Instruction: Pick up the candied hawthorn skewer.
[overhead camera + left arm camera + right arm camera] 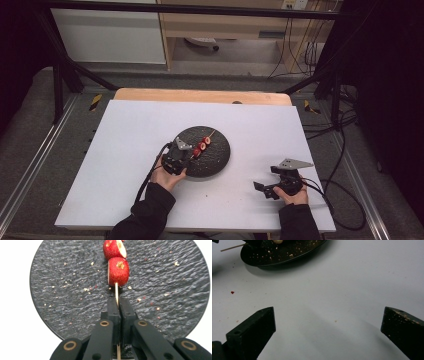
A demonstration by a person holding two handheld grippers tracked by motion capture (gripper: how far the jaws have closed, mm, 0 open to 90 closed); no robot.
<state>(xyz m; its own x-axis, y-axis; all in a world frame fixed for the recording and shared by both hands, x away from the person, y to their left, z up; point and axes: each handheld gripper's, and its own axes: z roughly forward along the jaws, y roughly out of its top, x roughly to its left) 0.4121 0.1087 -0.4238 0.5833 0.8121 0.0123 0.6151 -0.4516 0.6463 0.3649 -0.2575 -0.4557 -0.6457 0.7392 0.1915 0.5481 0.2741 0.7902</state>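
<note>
**A:** White sheet over a wooden bench, dark frame rails around it, cables trailing off to the right. Why is the plate set dead centre?

**B:** So both hands can reach it, I'd say. The round black plate sits between the two arms, slightly nearer the left one.

**A:** And the skewer?

**B:** The skewer lies across the plate with red fruit pieces threaded on it. The left tongs are closed on its bare wooden end, jaws pressed flat together with the stick running between them. Gripping the bare end keeps the jaws off the fruit, which looks soft and coated and could crush.

**A:** The right side is doing nothing?

**B:** The right tongs hover over bare sheet well apart from the plate, jaws spread wide and empty. Probably waiting with room to take a fruit piece while the left steadies the stick.

**A:** Those specks?

**B:** Crumbs scattered on the plate, some on the sheet too.
</note>
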